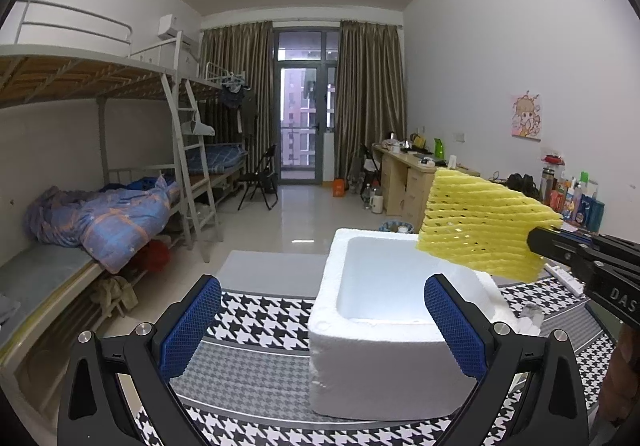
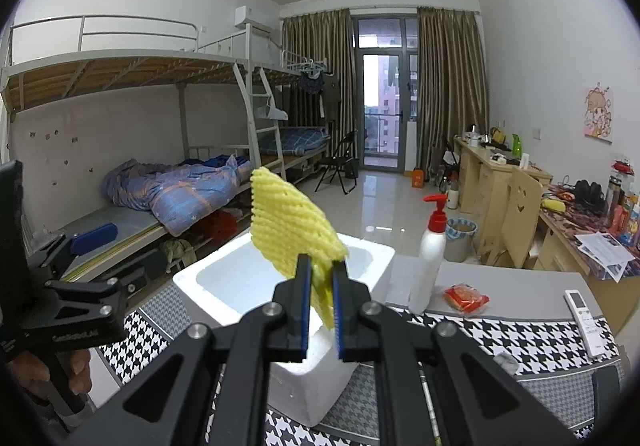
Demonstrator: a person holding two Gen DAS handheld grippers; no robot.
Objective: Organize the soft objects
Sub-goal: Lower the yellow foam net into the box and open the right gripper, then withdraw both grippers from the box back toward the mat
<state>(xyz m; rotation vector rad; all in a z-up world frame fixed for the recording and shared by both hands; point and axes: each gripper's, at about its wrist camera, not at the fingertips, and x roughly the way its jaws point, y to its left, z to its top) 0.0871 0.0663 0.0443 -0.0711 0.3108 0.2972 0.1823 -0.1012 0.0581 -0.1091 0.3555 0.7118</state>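
A white foam box [image 1: 384, 330] stands open on a houndstooth cloth. My right gripper [image 2: 320, 278] is shut on a yellow foam net sleeve [image 2: 292, 226] and holds it in the air above the foam box [image 2: 224, 278]. In the left wrist view the yellow foam net sleeve [image 1: 484, 221] hangs over the box's right rim, held by the right gripper [image 1: 538, 242] coming in from the right. My left gripper [image 1: 320, 320] is open and empty, its blue pads on either side of the box's near wall; it also shows at the left of the right wrist view [image 2: 86, 242].
On the table right of the box stand a white pump bottle with a red top [image 2: 430, 246], a red packet [image 2: 466, 298] and a white remote [image 2: 584, 316]. Bunk beds [image 1: 80, 205] line the left wall, desks [image 2: 492, 169] the right.
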